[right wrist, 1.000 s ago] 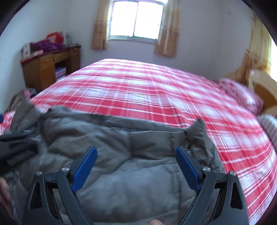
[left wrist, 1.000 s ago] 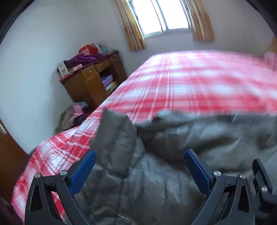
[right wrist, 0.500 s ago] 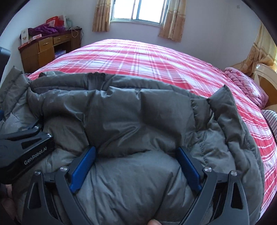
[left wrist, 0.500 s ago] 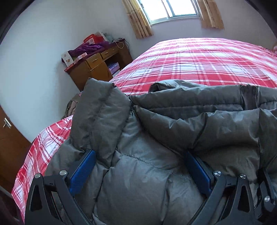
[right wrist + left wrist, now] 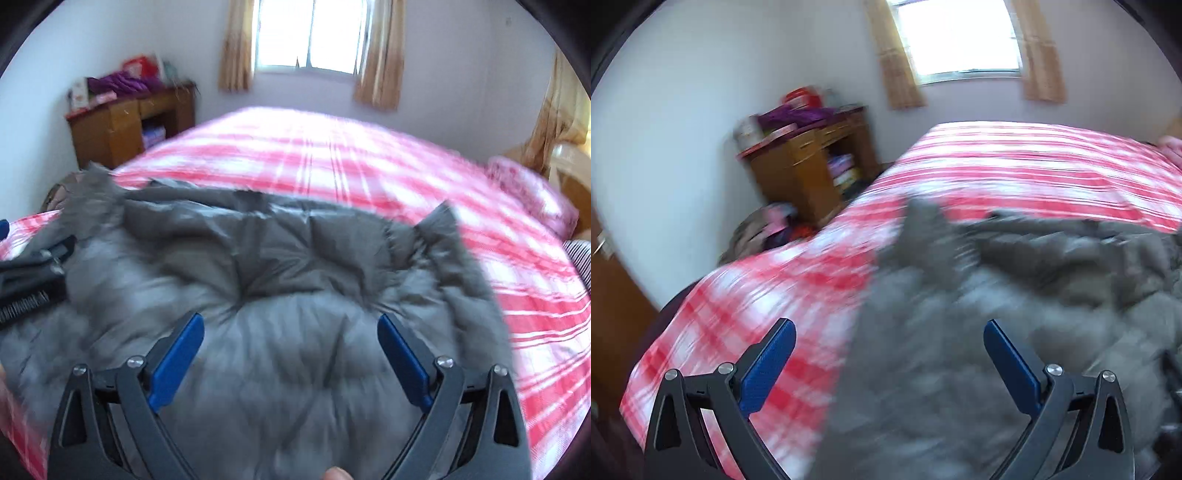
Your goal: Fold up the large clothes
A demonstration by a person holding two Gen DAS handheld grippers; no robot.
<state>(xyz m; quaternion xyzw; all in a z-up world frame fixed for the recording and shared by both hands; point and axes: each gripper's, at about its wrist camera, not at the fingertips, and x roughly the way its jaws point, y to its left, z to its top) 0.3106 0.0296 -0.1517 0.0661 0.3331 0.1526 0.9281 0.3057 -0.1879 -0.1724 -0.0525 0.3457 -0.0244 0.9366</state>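
Observation:
A large grey padded jacket (image 5: 280, 258) lies spread across the near part of a red plaid bed (image 5: 332, 155). My right gripper (image 5: 291, 321) hovers over its middle. Its jaws are opening, and the blue pads stand wide apart with fabric below them but not pinched. My left gripper (image 5: 889, 326) is open at the jacket's (image 5: 1015, 266) left edge, with one finger over the bedsheet (image 5: 768, 295) and the other over the fabric. The right wrist view shows the left gripper's (image 5: 33, 273) body at the jacket's left side. Both views are motion-blurred.
A wooden desk (image 5: 809, 173) piled with boxes and purple cloth stands left of the bed under a curtained window (image 5: 956, 37). Clothes (image 5: 764, 229) lie heaped on the floor beside it. A pink pillow (image 5: 528, 188) sits at the bed's far right. A brown door (image 5: 609, 295) is at far left.
Half a second ago the jacket bulged up close between both pairs of jaws; it now lies lower and flatter on the bed. The left gripper has swung left over the bedsheet.

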